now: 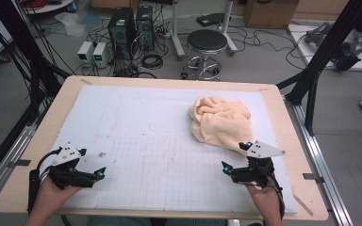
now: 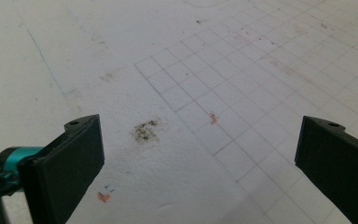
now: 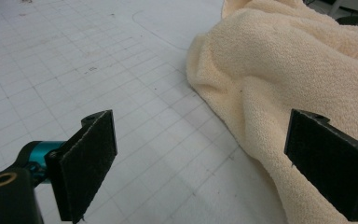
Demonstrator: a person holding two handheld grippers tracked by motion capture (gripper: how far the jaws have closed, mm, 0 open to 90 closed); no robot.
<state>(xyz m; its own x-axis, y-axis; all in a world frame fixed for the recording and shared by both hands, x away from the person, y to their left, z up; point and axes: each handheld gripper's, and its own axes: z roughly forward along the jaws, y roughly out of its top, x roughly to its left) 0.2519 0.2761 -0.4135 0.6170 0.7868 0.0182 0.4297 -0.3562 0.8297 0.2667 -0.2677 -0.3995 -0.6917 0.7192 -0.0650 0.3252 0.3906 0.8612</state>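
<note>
A crumpled peach towel [image 1: 220,121] lies on the right half of the white gridded mat [image 1: 141,122]. My right gripper [image 1: 235,155] sits just at the towel's near edge, jaws open; in the right gripper view the towel [image 3: 279,70] spreads ahead and under the right jaw, with nothing pinched in the right gripper [image 3: 204,123]. Near the table's front left corner my left gripper [image 1: 93,165] stands open over bare mat. In the left gripper view the left gripper [image 2: 203,133] faces a dark smudge [image 2: 145,131] on the mat.
The mat lies on a wooden table [image 1: 42,141] with black frame posts at both sides. Behind the far edge stand a round stool [image 1: 207,43], computer towers [image 1: 131,26] and loose cables on the floor.
</note>
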